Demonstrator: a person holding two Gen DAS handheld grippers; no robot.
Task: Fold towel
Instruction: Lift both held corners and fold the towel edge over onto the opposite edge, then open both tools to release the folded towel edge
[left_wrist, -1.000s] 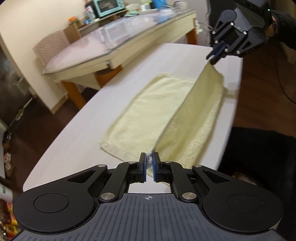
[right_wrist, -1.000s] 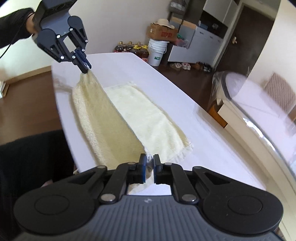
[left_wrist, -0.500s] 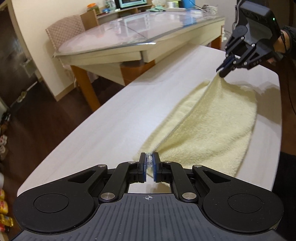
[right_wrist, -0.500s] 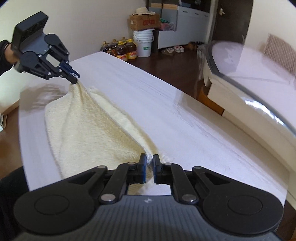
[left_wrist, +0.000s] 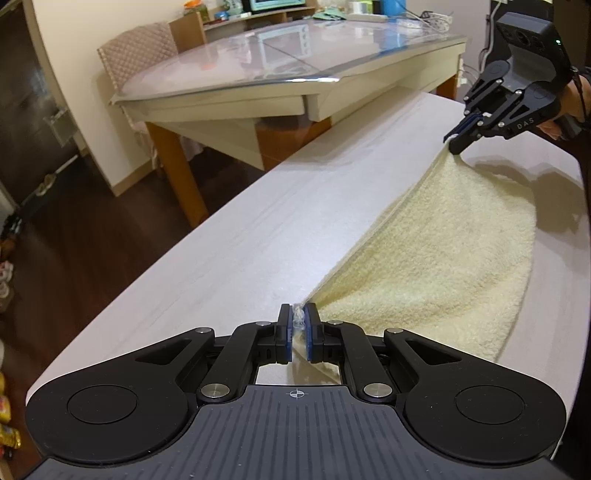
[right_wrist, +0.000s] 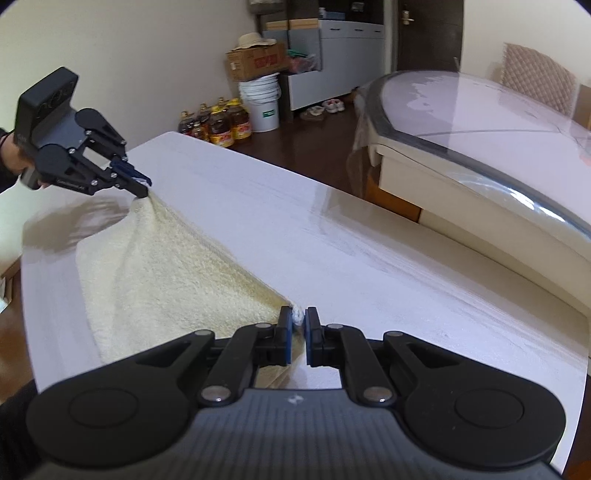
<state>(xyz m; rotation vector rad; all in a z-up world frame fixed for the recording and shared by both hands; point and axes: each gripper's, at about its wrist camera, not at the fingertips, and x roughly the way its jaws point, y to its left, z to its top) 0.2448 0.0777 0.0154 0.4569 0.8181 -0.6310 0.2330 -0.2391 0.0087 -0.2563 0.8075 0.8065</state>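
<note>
Towel: one, pale yellow terry towel (left_wrist: 443, 258), lying on the white table (left_wrist: 240, 258) toward its near edge, its long edge lifted and stretched between the two grippers.
Grippers: two, black with blue pads.
Left gripper (left_wrist: 298, 325): fingers narrowed onto one towel corner, just above the tabletop.
Right gripper (right_wrist: 298, 325): fingers narrowed onto the other corner of the same edge; a tuft of cloth shows between the pads.
Surface: white table, matte with faint grain, rounded end; shadows of gripper and cloth fall on it.
Second table: one, glass-topped table (left_wrist: 295, 55) on wooden legs, beside the white one.
Chair: one, quilted beige chair (left_wrist: 136, 55) behind the glass top.
Floor: dark wood.
Oil bottles (right_wrist: 218, 123): several, count unclear, clustered on the floor.
Bucket: one, white bucket (right_wrist: 260, 105), cardboard box (right_wrist: 255, 61) above it.
</note>
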